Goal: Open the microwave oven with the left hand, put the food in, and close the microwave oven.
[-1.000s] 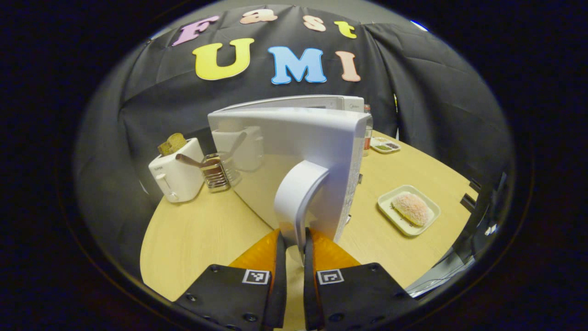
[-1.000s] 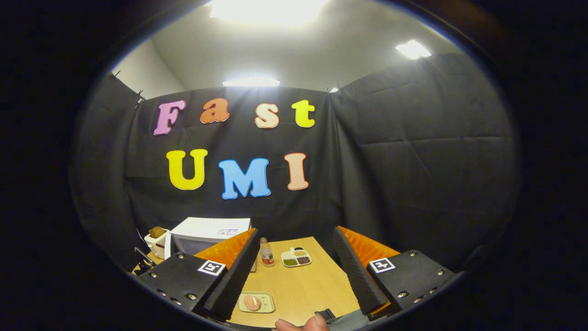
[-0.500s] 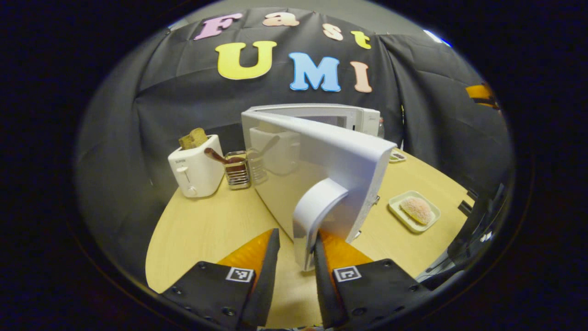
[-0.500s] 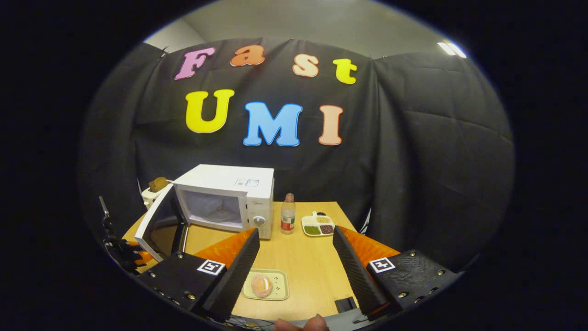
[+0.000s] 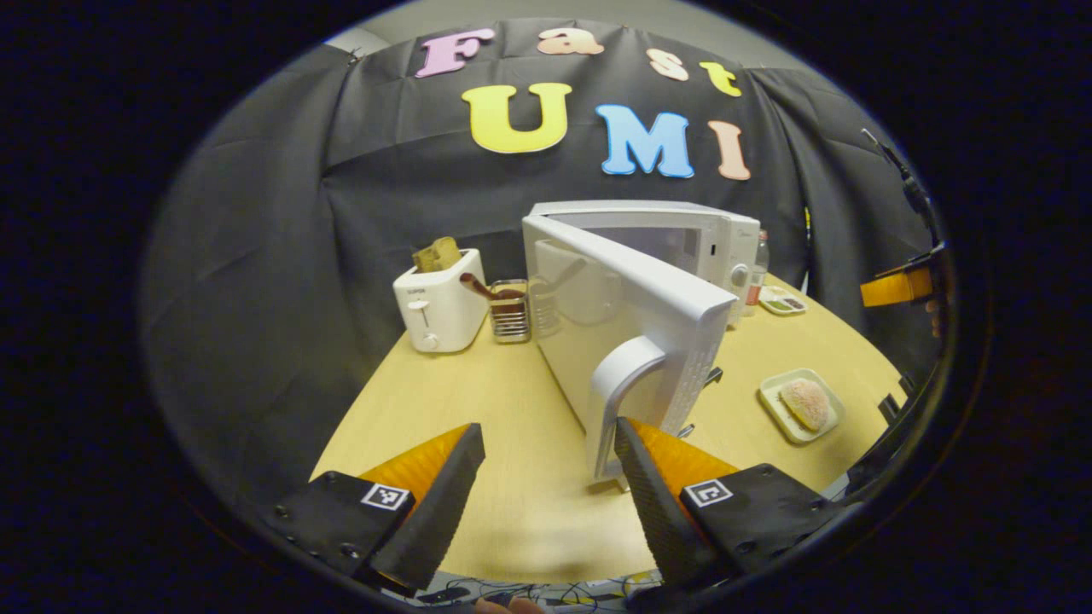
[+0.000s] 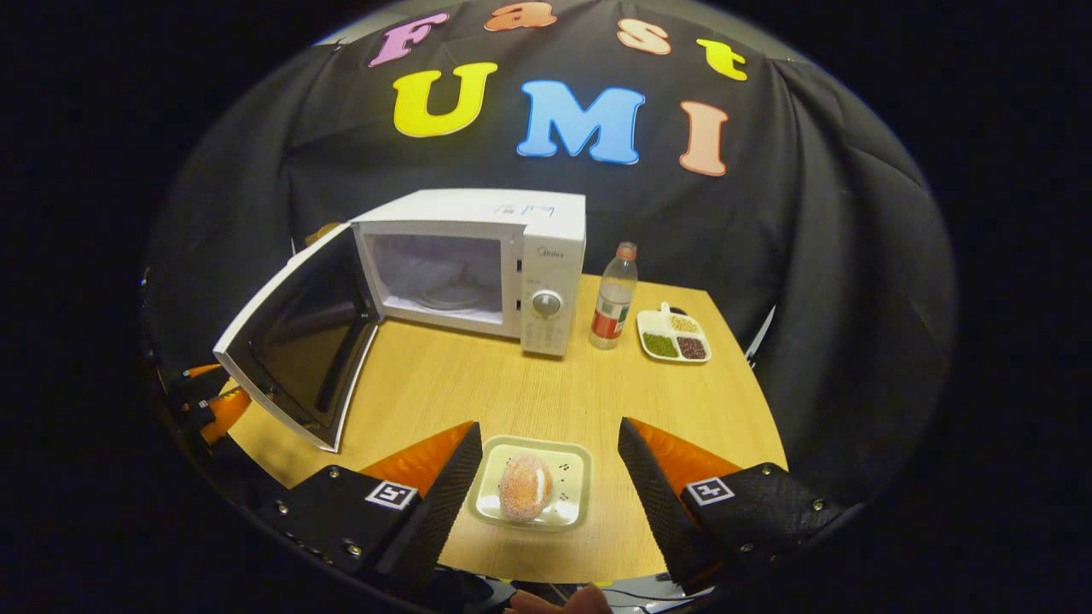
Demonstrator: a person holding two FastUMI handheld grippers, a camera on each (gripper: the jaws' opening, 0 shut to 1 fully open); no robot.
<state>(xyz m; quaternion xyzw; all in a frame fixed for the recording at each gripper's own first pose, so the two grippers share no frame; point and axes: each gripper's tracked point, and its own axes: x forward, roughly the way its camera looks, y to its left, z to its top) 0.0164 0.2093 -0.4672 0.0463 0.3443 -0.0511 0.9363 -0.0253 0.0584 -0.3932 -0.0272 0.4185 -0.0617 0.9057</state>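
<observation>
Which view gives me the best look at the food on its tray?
The right gripper view: the food lies close, centred between that tool's open fingers. The left gripper view shows it small and far off beyond the open microwave door.

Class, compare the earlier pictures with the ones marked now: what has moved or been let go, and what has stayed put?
The left gripper let go of the door handle, opened and drew back. The right gripper tipped down over the plate of food. The microwave door stays open; the plate, bottle and toaster have not moved.
</observation>
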